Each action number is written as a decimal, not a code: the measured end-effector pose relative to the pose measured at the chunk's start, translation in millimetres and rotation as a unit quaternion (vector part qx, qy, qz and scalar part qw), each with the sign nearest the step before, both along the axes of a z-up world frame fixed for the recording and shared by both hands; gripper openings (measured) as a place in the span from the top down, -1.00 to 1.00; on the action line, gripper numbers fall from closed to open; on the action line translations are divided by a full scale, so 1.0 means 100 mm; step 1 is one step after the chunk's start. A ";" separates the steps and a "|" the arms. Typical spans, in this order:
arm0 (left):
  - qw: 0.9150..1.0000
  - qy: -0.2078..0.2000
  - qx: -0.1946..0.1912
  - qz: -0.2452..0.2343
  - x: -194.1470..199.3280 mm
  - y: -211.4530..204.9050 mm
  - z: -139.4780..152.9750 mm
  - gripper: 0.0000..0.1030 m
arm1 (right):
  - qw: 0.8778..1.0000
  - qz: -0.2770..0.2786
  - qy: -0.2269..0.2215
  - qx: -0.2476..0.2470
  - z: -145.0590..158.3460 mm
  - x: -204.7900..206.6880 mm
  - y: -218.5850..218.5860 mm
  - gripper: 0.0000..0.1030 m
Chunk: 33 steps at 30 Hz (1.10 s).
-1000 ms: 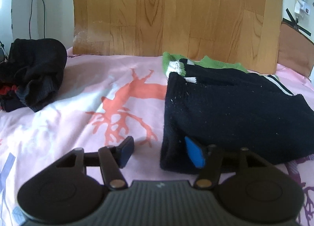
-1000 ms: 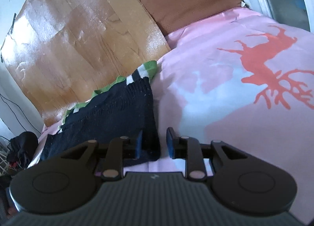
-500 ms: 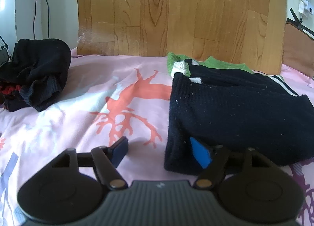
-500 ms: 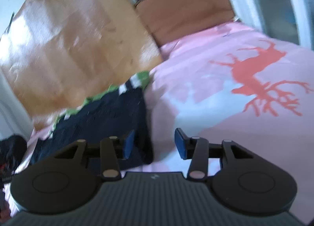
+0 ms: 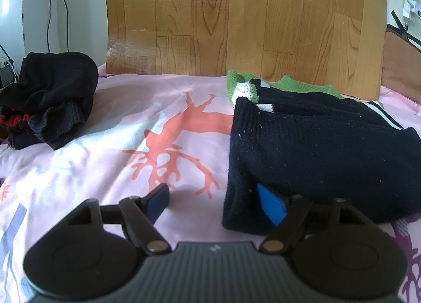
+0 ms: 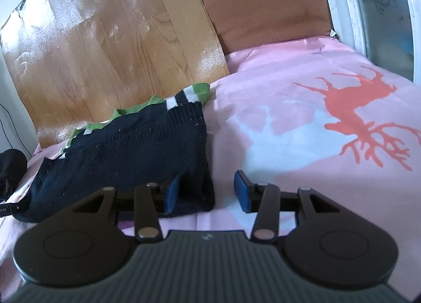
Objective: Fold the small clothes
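Far left, a crumpled heap of black knitted clothes sits at the edge of the pink bedsheet with red deer prints. Next, the left gripper, jaws opening wide, one blue pad over bare sheet, the other at the near corner of the folded navy knitted sweater with green-and-white trim, gripping nothing. Right gripper: jaws spread, straddling the sweater's opposite corner, pads clear of it. Behind stands a wood-grain board.
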<state>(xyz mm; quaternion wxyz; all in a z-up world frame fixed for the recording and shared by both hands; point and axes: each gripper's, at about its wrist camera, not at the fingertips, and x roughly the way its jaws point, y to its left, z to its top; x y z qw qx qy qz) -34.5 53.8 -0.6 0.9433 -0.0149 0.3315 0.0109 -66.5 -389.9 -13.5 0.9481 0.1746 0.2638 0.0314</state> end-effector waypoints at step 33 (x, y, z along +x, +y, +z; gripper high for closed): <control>0.995 -0.041 -0.084 -0.035 0.12 0.36 0.46 -0.18 | 0.995 -0.071 -0.047 0.050 0.33 0.07 -0.46 0.16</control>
